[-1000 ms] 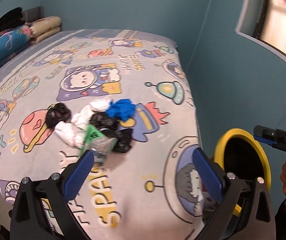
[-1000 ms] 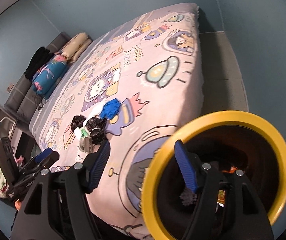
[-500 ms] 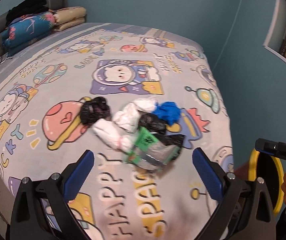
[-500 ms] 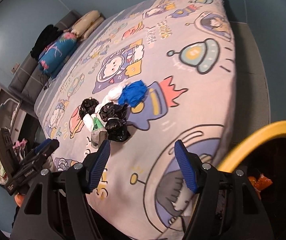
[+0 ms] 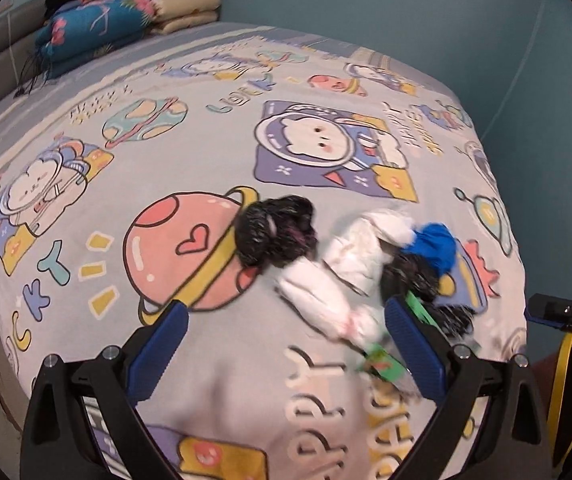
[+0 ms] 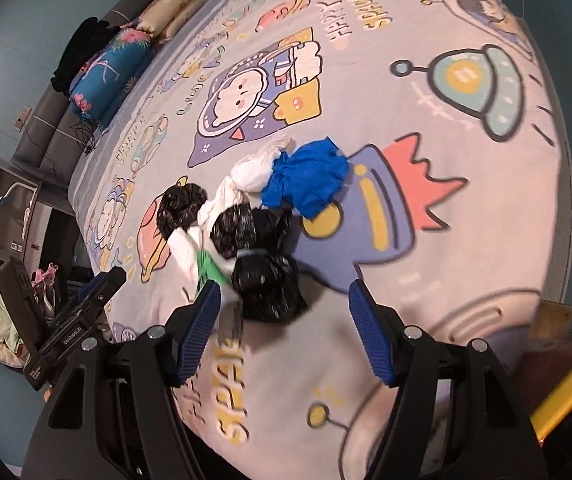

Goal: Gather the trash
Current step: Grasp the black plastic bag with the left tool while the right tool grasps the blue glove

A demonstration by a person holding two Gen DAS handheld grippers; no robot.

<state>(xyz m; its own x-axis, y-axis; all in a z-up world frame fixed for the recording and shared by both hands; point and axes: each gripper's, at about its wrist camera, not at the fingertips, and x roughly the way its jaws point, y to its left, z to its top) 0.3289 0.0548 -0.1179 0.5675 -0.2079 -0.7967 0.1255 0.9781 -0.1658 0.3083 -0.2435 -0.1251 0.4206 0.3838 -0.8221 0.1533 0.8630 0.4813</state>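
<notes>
We see a pile of trash on the bed [image 5: 85,152], which has a sheet with cartoon space pictures. We will use the blue crumpled bag [image 6: 306,178] as our landmark. Touching it, on the side toward the pillows [image 6: 169,12], is a white bag [image 6: 251,170]. Just below the blue bag, nearer our right gripper, two black bags [image 6: 263,284] lie close together. A third black bag [image 5: 273,232] sits on the far side of the white one, on the pink planet picture. A green wrapper [image 6: 207,266] pokes out next to the black bags, away from the blue bag.

Our left gripper [image 5: 283,348] hangs over the bed with its fingers wide apart and nothing between them. Its right finger [image 5: 414,348] covers part of the green wrapper. Our right gripper [image 6: 283,330] also has its fingers wide and holds nothing; the nearest black bag lies just beyond them. A yellow bin rim [image 6: 566,384] shows at the bed's edge, well apart from the blue bag.
</notes>
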